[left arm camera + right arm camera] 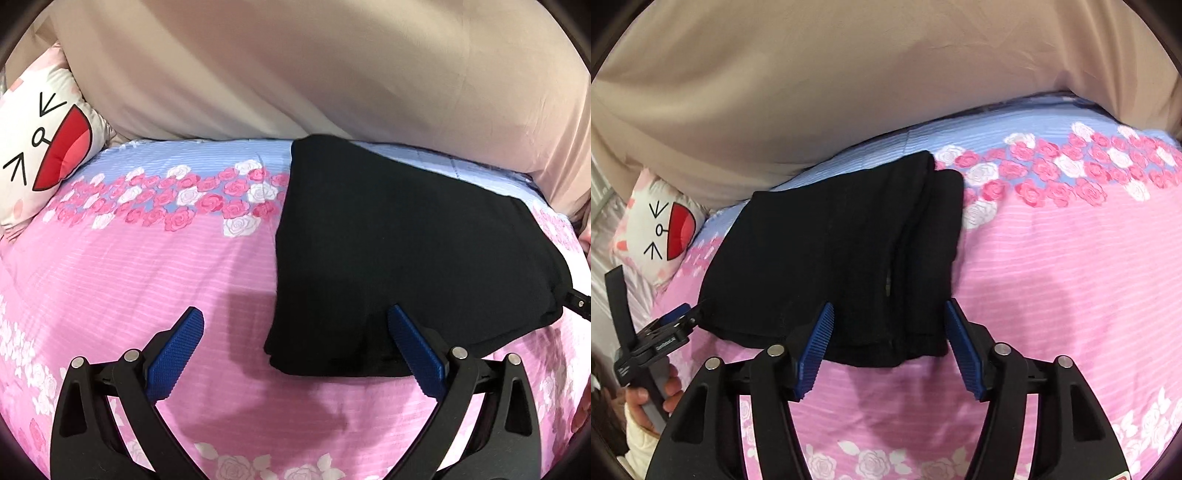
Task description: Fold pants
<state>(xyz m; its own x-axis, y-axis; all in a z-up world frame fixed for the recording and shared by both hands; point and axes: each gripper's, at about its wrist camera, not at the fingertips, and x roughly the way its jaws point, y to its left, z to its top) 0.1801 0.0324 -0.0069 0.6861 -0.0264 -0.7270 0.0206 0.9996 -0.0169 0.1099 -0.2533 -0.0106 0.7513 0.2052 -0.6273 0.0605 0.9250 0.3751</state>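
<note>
Black pants (402, 251) lie folded compactly near the bed's (147, 266) far edge; left tool (295, 347) and right tool (888, 347) hover wide, gripping nothing, apparently released.

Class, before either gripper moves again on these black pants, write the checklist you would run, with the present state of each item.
1. Left gripper open: ok.
2. Right gripper open: ok.
3. Neither gripper holds cloth: ok.
4. Black pants lie in a folded stack on the floral bedsheet: ok.
5. Stacked edges aligned: not ok, layers look offset.
6. Cartoon pillow apart from the pants: ok.
</note>
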